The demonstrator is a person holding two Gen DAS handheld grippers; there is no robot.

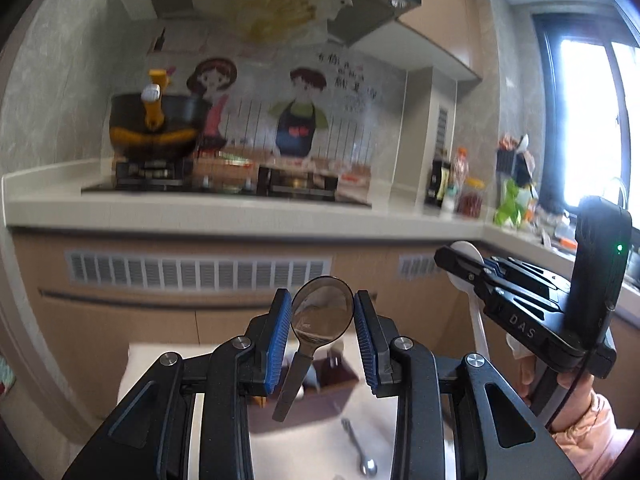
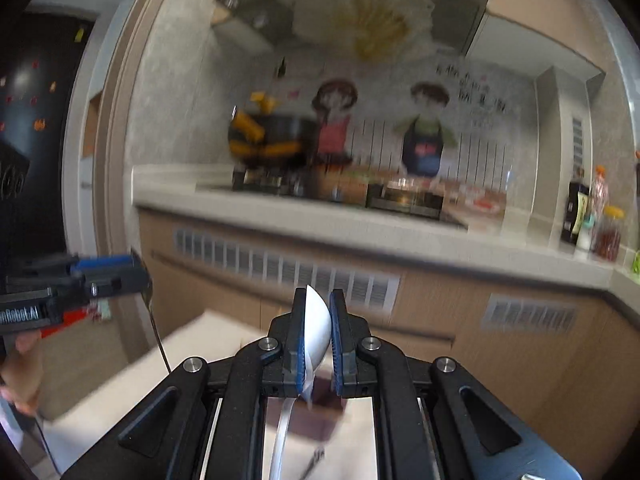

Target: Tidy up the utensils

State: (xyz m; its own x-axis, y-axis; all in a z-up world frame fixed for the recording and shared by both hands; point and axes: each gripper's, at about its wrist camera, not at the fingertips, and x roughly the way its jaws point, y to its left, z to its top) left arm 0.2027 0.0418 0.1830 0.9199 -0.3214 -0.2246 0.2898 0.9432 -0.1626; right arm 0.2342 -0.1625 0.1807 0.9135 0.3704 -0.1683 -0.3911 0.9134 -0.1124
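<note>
- Metal spoon [image 1: 322,312] — you hold it in your left gripper [image 1: 322,340], the bowl pinched between the two blue pads [image 1: 278,340], bowl up, the dark handle hanging down and tilted a little to the left. It sits raised above the white table [image 1: 312,448]. In the right wrist view the same gripper [image 2: 132,276] shows at the left edge, the spoon's thin handle [image 2: 158,332] trailing below it.
- White spoon [image 2: 318,328] — you hold it in your right gripper [image 2: 318,336], jaws closed on the bowl edge-on, the pale handle dropping down between the fingers. From the left wrist view that gripper [image 1: 460,266] stands to the right, the white bowl [image 1: 468,252] showing above its jaws and the white handle hanging below; your hand [image 1: 576,412], in a pink sleeve, grips the tool.
- Small metal spoon [image 1: 360,452] — lies flat on the table, below and between the left gripper's fingers, apart from both tools.
- Brown box [image 1: 334,376] — on the table just behind the hanging dark handle; its contents are too blurred to name.
- Surroundings — a pale counter [image 1: 240,208] runs across the background with a gas hob [image 1: 224,178], a black and orange pot [image 1: 156,124] on its left burner, a cartoon splashback [image 1: 280,112] behind, bottles and jars [image 1: 456,188] to the right, a bright window [image 1: 592,120] beyond.
</note>
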